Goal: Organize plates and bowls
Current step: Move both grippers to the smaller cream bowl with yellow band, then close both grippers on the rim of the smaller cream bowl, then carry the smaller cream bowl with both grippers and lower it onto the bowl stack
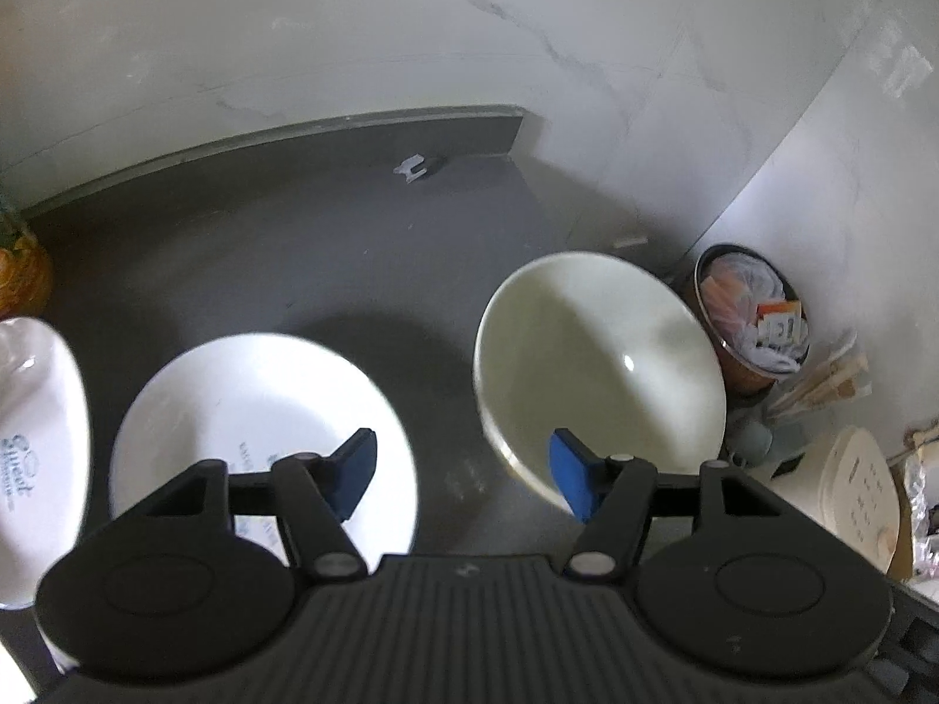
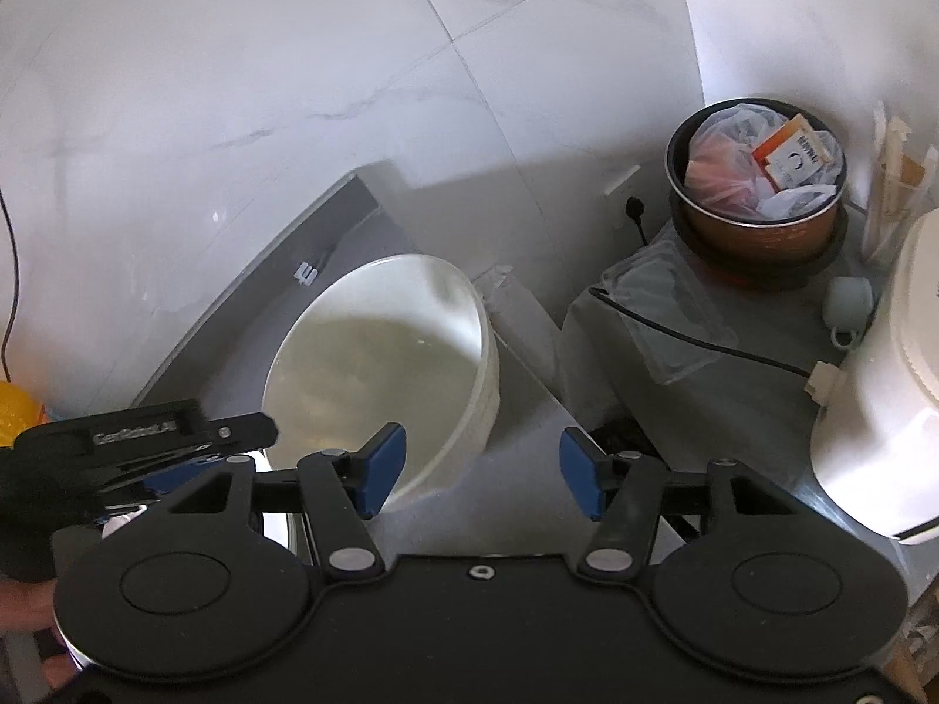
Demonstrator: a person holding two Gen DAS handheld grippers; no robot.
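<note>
Both grippers angled down at the crockery, nothing picked up yet.

Left gripper (image 1: 463, 472) hangs above the grey counter (image 1: 293, 258), jaws roughly half open and empty: white plate (image 1: 258, 410) lower left, cream bowl (image 1: 598, 364) centre right, apart, so probably lining up on one rim. Right gripper (image 2: 481, 472) likewise open, holding nothing; its left pad overlaps the bowl's near rim, contact unclear. A second plate (image 1: 41, 446) shows at the left edge.

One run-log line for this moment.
left gripper: open, empty | right gripper: open, empty | bowl: on counter, ungrasped | plate: on counter
</note>
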